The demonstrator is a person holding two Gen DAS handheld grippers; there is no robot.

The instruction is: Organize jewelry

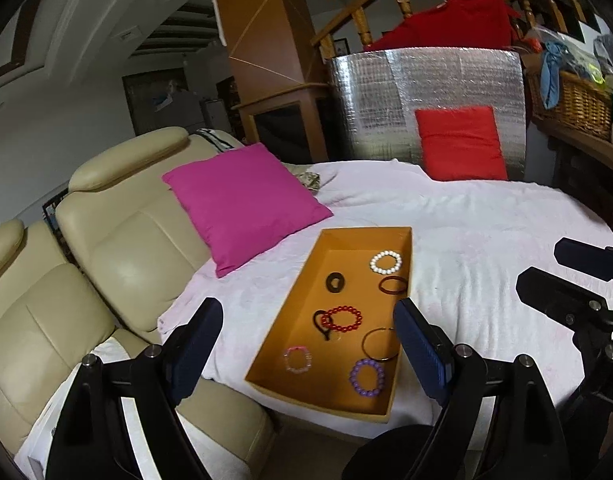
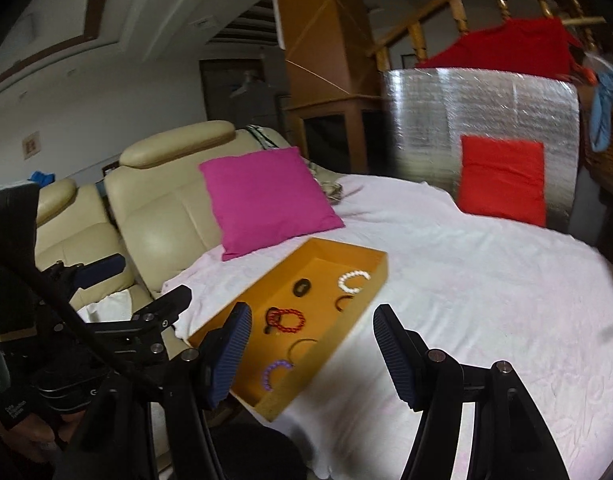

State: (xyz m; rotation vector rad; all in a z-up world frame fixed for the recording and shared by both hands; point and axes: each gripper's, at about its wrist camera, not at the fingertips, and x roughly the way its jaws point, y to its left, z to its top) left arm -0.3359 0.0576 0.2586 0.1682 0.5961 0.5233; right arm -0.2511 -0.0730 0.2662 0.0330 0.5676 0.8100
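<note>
An orange box (image 1: 294,300) lies on the white cloth and holds several bracelets: a white bead one (image 1: 385,262), a red bead one (image 1: 343,318), a purple bead one (image 1: 367,376), a pink one (image 1: 297,359), a thin dark hoop (image 1: 380,345) and dark rings. My left gripper (image 1: 308,344) is open and empty, above the box's near end. My right gripper (image 2: 310,344) is open and empty, over the box's (image 2: 346,258) right near side. The right gripper also shows in the left wrist view (image 1: 574,280), right of the box.
A magenta cushion (image 1: 242,204) leans on the beige leather sofa (image 1: 118,248) behind the box. A red cushion (image 1: 460,142) stands against a silver foil panel (image 1: 426,96) at the back. A wicker basket (image 1: 574,100) sits at the far right.
</note>
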